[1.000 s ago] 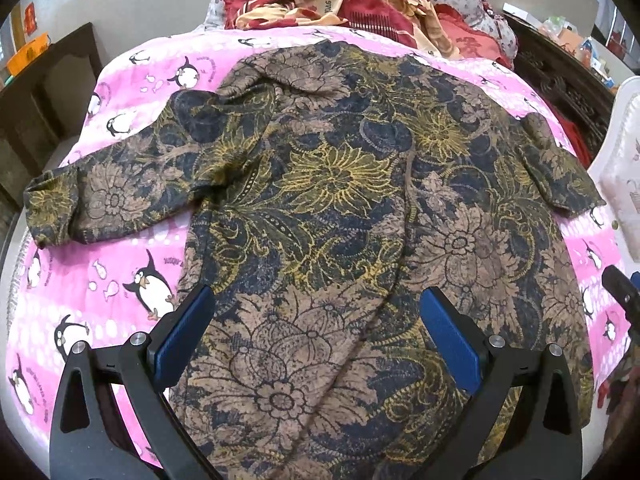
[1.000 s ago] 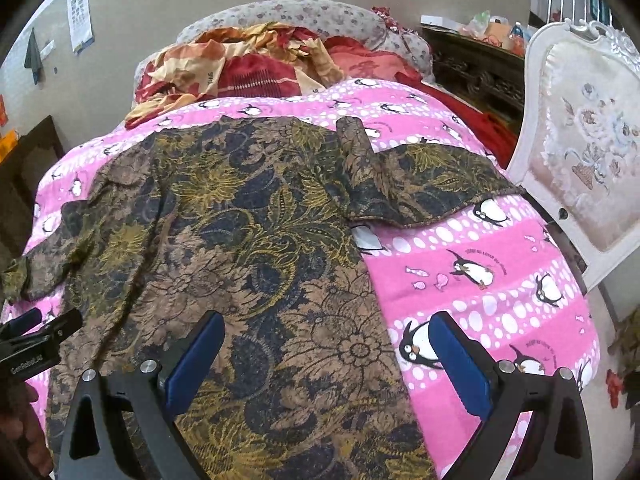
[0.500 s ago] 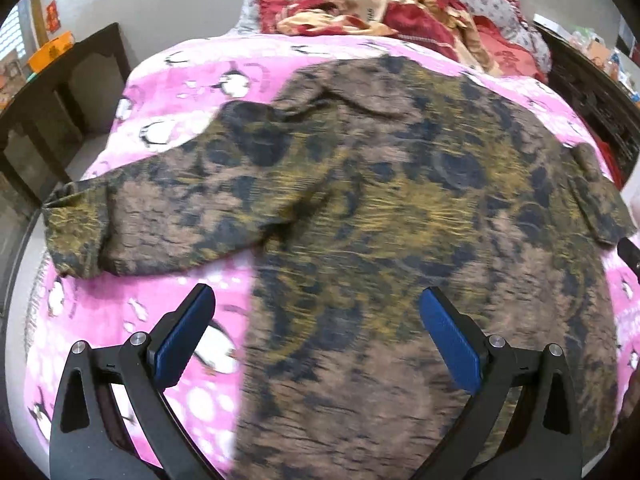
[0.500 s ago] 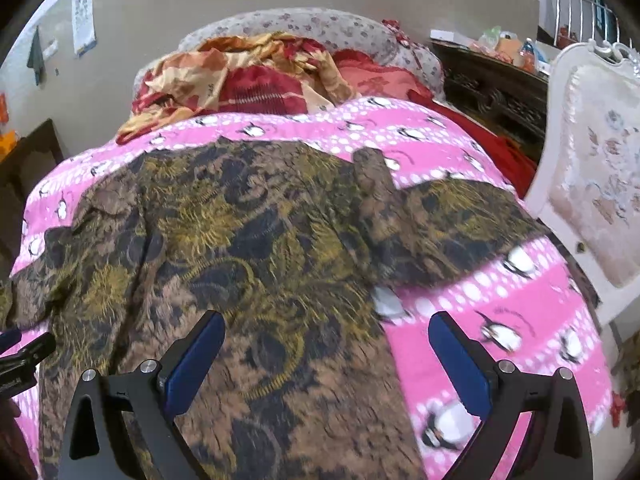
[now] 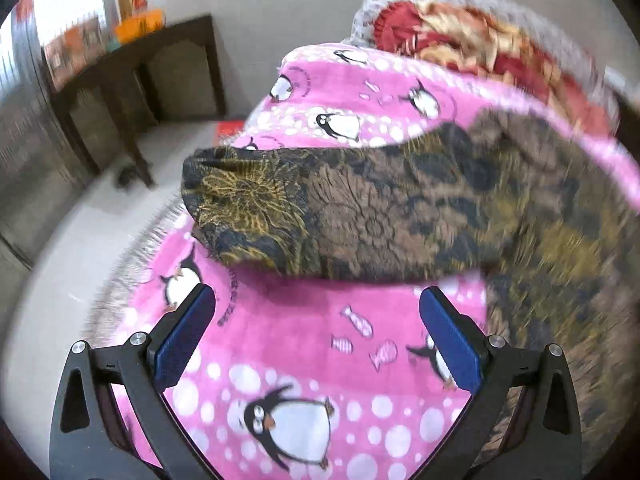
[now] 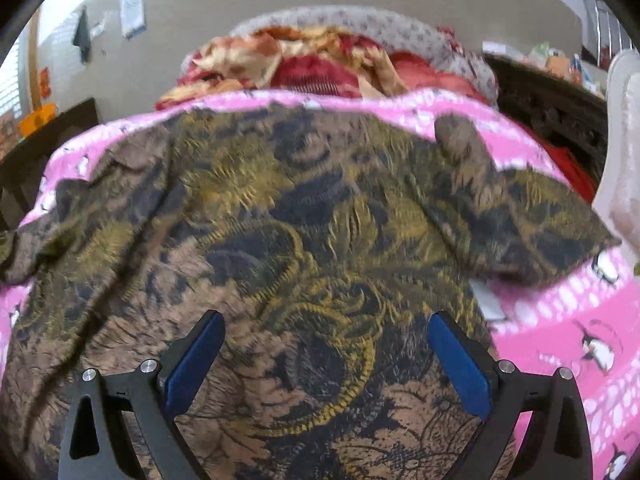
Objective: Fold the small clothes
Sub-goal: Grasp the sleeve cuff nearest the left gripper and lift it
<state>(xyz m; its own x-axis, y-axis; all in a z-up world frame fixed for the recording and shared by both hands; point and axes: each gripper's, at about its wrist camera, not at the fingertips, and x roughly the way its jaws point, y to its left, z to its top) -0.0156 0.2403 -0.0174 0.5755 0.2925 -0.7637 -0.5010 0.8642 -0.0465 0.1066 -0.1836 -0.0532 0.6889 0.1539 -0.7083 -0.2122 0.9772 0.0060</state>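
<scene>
A dark floral shirt (image 6: 304,240) in brown, gold and navy lies spread flat on a pink penguin blanket (image 5: 304,340). In the left wrist view its left sleeve (image 5: 280,216) stretches toward the bed's left edge, cuff end at the left. My left gripper (image 5: 316,320) is open and empty, over bare blanket just below that sleeve. My right gripper (image 6: 326,344) is open and empty, low over the shirt's body. The right sleeve (image 6: 520,220) lies out to the right.
Crumpled red and yellow bedding (image 6: 304,64) is piled at the head of the bed. A dark wooden table (image 5: 132,76) stands left of the bed over a pale floor. A white ornate chair (image 6: 624,128) and a dark cabinet (image 6: 552,108) stand at the right.
My left gripper has swung left from the shirt's body to the left sleeve and come closer. My right gripper has moved forward and lower over the shirt. Both stay open.
</scene>
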